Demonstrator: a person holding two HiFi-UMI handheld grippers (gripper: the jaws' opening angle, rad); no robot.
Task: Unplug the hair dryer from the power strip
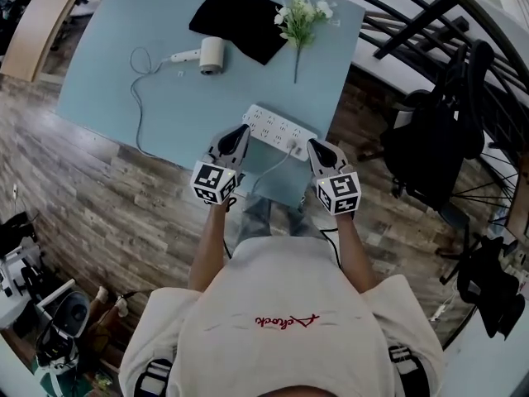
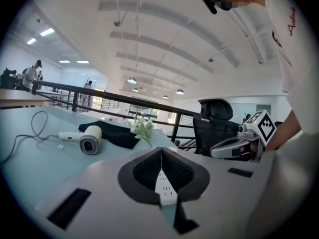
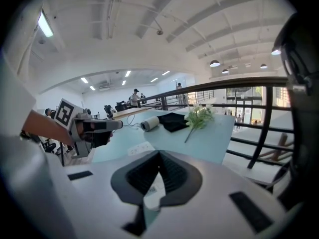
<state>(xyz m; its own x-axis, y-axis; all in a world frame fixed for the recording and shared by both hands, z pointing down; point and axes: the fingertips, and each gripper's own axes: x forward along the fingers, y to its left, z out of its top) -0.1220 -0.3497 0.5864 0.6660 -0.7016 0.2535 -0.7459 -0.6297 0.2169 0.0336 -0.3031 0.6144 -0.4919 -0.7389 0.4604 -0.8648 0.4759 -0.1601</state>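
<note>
**Hovering at the strip, both sets of jaws clenched on nothing**

Judging by the layout, the step in hand is the approach to the plug, and neither gripper can act until its jaws part. The left gripper (image 1: 243,129) would do best as the brace. The strip (image 1: 279,128) lies just ahead of and below its fingertips, and pressing down there should stop the strip lifting or sliding. The right gripper (image 1: 313,144) is the better one for the plug (image 1: 295,149), which sits just inside its fingertips at the strip's near end. It should grip the plug's body, not the cord (image 1: 136,106), and pull straight along the pins. A sideways tug could drag the strip off the table (image 1: 99,81) edge close by.

The left pads (image 2: 147,171) meet at the tip with nothing between them, and the strip shows through the gap beneath. The right pads (image 3: 172,176) are pressed together too, also empty. Neither gripper seems to touch the strip.

Well beyond the left fingertips lies the dryer (image 1: 211,55), its cord looping away to their left. Past it is a black cloth (image 1: 240,21), and far beyond the right fingertips, flowers (image 1: 302,13).
</note>
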